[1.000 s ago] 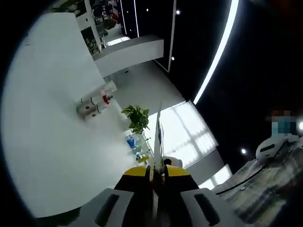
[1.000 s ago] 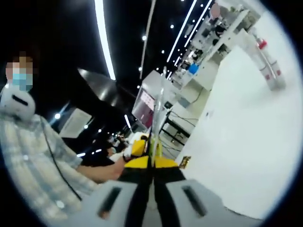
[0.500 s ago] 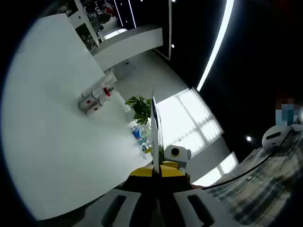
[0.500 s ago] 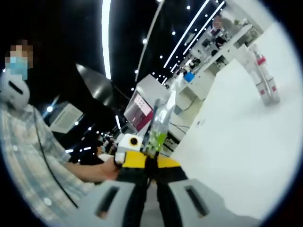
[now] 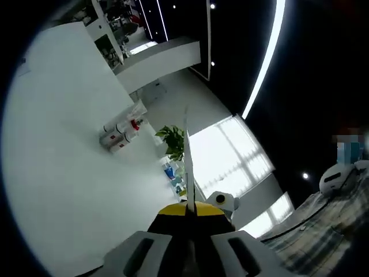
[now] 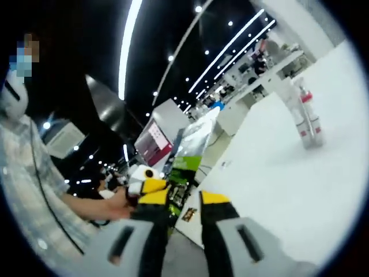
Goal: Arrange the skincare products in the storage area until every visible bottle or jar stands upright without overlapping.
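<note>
A flat clear pouch with a green label (image 6: 189, 151) hangs in the air beside the white table (image 6: 288, 184). My left gripper (image 5: 187, 209) is shut on it, and in the left gripper view the pouch (image 5: 186, 156) shows edge-on as a thin strip rising from the jaws. My right gripper (image 6: 183, 196) is open just below the pouch, its yellow tips well apart with nothing between them. The left gripper (image 6: 144, 186) comes in from the left there, in a person's hand. A tight cluster of white bottles with red caps (image 5: 120, 134) (image 6: 305, 118) stands far off on the table.
A leafy green plant (image 5: 172, 140) and small blue items (image 5: 168, 172) sit beyond the table's edge. The white table (image 5: 57, 150) has wide bare room around the bottles. A person in a plaid shirt (image 6: 29, 190) stands close behind the grippers. Desks and shelves lie farther back.
My right gripper has opened and let go of the pouch, which both grippers held one second ago. The pouch now shows its flat face in the right gripper view. Both cameras have shifted slightly.
</note>
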The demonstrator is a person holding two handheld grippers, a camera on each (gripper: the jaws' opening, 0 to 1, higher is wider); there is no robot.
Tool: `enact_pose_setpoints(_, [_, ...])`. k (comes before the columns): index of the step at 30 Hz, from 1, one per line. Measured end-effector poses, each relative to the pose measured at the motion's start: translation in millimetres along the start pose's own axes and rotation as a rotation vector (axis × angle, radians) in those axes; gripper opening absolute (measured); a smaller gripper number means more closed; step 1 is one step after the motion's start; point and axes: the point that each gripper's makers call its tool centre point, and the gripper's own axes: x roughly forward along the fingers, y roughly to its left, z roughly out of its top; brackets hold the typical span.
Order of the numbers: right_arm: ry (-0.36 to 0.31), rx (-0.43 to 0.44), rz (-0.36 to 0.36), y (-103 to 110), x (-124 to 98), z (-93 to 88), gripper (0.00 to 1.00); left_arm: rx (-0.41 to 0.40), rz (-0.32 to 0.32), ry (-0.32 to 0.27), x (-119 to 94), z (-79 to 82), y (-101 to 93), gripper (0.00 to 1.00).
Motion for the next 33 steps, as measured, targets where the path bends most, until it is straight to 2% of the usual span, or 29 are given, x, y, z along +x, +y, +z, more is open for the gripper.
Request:
enact_pose_setpoints(2, [-0.003,-0.078,-0.051,-8,-1,3.4,0.25,0.001,0.006,0.014,4,2.7,3.4,0.01])
enact_pose_setpoints(5, [0.053,-0.193,-0.136,-21,-5,1.4,0.36,0.000,0.030,0.023,8,7.8,10.4,0.01])
enact_pose_setpoints(7, [0.071,-0.240,-0.165,-25,-7,3.6,0.45,-0.002,0.027,0.018,12,11.1,11.8,0.01])
enact_pose_setpoints(9, [0.100,-0.300,-0.187,-27,-10,5.9,0.50,-0.017,0.031,0.009,15,14.8,14.1,0.01])
enact_pose_setpoints(11, [0.101,-0.358,-0.222,-32,-14,11.6,0.56,-0.021,0.039,0.011,19,17.2,17.9,0.01])
enact_pose_setpoints(13, [0.100,-0.395,-0.265,-39,-17,13.3,0.66,-0.033,0.051,0.023,22,18.4,24.2,0.01])
enact_pose_setpoints(15, [0.100,-0.397,-0.281,-43,-18,11.3,0.71,-0.043,0.061,0.027,24,20.3,29.0,0.01])
enact_pose_setpoints(18, [0.093,-0.421,-0.295,-45,-20,7.4,0.72,-0.052,0.070,0.030,27,25.8,35.2,0.01])
enact_pose_setpoints(20, [0.107,-0.466,-0.318,-48,-21,3.9,0.72,-0.066,0.076,0.019,28,30.6,38.2,0.01])
enact_pose_setpoints(22, [0.087,-0.547,-0.352,-51,-23,9.2,0.72,-0.070,0.079,0.013,30,33.7,41.0,0.01])
enact_pose_setpoints(26, [0.067,-0.571,-0.379,-52,-21,13.4,0.72,-0.100,0.098,-0.007,35,43.4,50.8,0.01])
enact_pose_setpoints(33, [0.106,-0.654,-0.384,-52,-20,6.8,0.72,-0.131,0.121,-0.034,43,69.5,67.7,0.01])
